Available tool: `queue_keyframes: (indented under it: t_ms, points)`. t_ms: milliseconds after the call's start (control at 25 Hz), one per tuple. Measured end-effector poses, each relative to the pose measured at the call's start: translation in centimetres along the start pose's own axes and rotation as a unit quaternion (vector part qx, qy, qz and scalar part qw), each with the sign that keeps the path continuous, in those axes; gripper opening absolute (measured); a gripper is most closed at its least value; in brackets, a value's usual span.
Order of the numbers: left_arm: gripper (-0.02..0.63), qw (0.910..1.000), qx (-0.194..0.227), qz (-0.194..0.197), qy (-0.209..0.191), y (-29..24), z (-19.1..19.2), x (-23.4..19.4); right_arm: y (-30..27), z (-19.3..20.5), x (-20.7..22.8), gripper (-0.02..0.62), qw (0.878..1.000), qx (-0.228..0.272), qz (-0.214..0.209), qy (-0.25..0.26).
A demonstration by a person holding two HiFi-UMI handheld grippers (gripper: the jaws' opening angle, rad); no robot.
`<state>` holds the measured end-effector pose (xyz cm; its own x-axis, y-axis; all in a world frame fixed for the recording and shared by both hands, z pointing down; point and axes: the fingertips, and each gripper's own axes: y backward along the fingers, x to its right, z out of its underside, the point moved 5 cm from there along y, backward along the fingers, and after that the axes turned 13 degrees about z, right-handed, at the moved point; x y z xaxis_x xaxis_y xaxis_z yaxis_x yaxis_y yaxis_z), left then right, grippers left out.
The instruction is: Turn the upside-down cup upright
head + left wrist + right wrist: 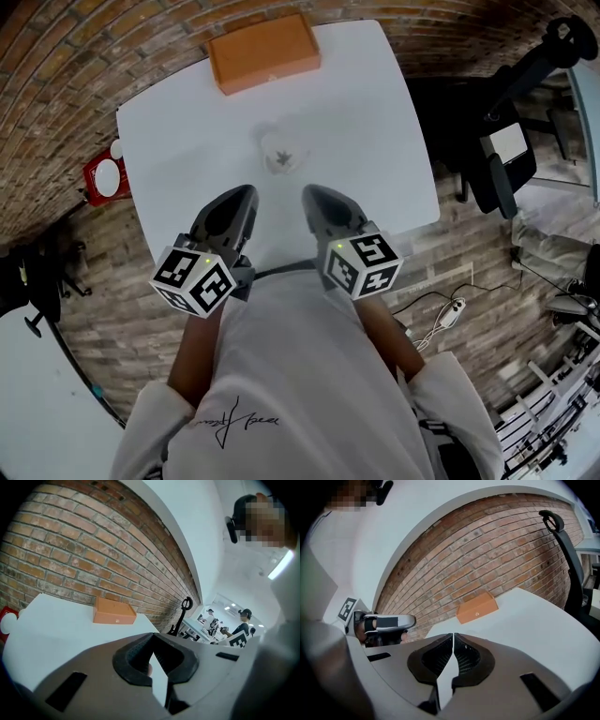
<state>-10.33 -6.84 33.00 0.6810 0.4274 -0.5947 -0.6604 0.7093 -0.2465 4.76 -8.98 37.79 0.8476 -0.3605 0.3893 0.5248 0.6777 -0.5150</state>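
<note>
The reach is only beginning: left tongs (246,193) and right tongs (312,193) are hovering closed and empty, the cup (279,153) sitting ahead between them. One needs opening and advancing.

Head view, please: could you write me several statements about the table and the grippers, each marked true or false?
1. The cup stands on the table, between the box and the grippers. True.
2. The left gripper holds the cup. False: its jaws are together on nothing, and it is short of the cup.
3. The box is orange and lies at the table's far edge. True.
4. The right gripper is wide open. False: its jaws are shut, tips touching.
5. The box touches the cup. False: bare table lies between them.
</note>
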Motion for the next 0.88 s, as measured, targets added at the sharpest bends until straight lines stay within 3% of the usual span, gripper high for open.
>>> queue_keyframes:
  t_ms: [520,880]
  points:
    - [0.009,0.9979,-0.013,-0.011,-0.063,2.2,0.0,-1.3,1.8,0.7,-1.0,0.021,0.999,0.028,0.022,-0.021]
    - [0.009,0.9950,-0.034,-0.009,-0.094,1.4,-1.4,-3.4,0.8,1.4,-0.2,0.021,0.998,0.001,0.054,-0.030]
